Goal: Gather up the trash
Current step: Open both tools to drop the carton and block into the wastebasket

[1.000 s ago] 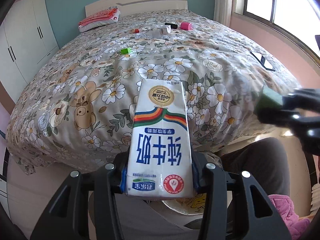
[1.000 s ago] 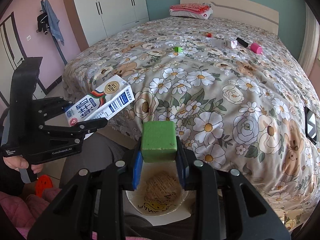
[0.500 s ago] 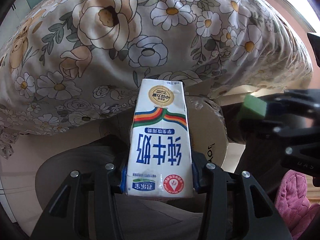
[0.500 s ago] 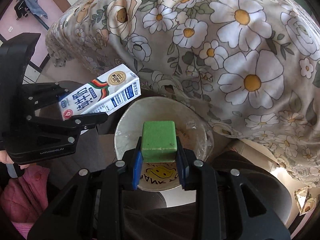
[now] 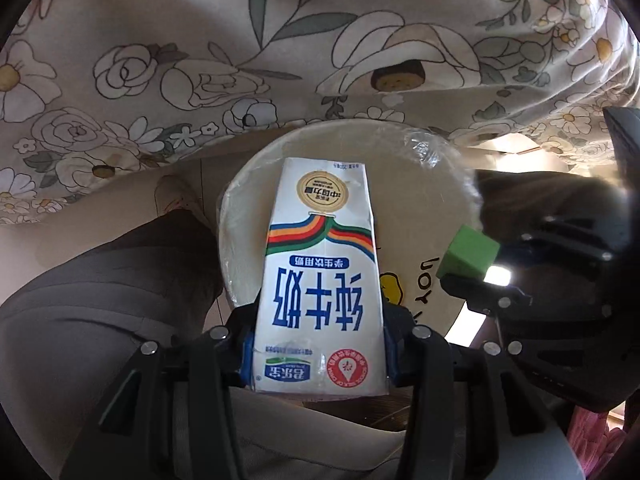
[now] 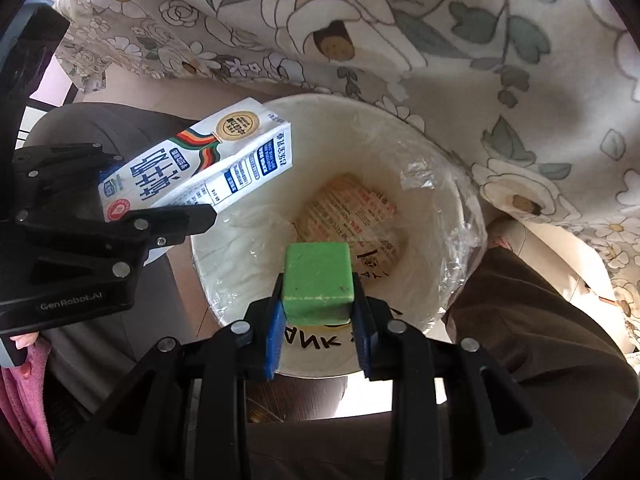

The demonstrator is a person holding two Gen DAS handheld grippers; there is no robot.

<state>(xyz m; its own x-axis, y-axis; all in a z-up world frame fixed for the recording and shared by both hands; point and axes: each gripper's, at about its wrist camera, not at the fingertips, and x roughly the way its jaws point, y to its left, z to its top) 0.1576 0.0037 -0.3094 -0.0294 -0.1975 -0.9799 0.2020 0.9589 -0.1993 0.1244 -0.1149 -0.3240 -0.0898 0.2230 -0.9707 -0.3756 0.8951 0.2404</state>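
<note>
Disposal step is proceeding: left gripper (image 5: 318, 354) is clamping the milk carton (image 5: 320, 280) over the trash bin's near-left rim (image 6: 208, 280); right gripper (image 6: 318, 330) is pinching the green cube (image 6: 318, 282) above its near rim. Next, each gripper's fingers need opening over the bin.

Both fisheye views were dim, with strong barrel distortion and black vignetted corners. Daylight entered from the right, perhaps a window, flaring white beside the green cube (image 5: 468, 256). The bin liner (image 6: 436, 184) glinted. The floral bedspread (image 5: 280, 40) lay shaded and slightly soft.
</note>
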